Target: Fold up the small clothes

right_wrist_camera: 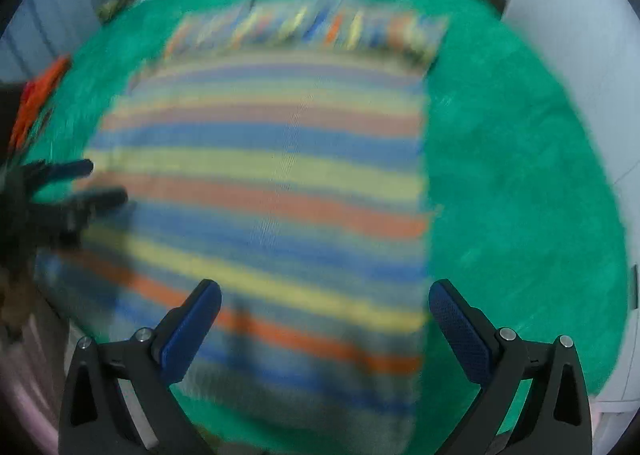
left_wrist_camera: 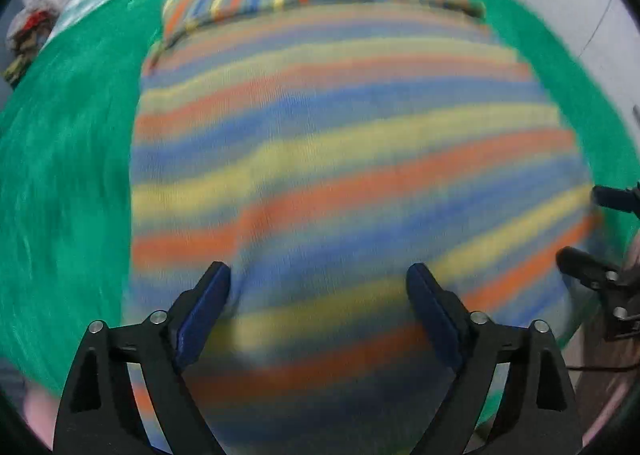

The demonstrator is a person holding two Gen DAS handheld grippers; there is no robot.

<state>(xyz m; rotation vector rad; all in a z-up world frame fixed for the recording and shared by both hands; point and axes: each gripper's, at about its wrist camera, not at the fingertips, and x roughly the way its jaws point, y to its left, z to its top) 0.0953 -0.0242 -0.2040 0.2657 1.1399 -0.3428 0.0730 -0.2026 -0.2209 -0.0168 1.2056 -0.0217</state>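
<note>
Here a striped knit garment (right_wrist_camera: 264, 191) lies flat on a green blanket (right_wrist_camera: 520, 175), its far edge already turned over into a narrow band. Left claw (left_wrist_camera: 318, 279) and right claw (right_wrist_camera: 325, 295) hover wide open, empty; most folding seems left.

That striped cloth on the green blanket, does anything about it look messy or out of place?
Nothing stands out. The striped cloth lies flat on the green blanket, with its far edge folded over into a neat band. Both pictures are blurred, so small wrinkles could be missed.
</note>
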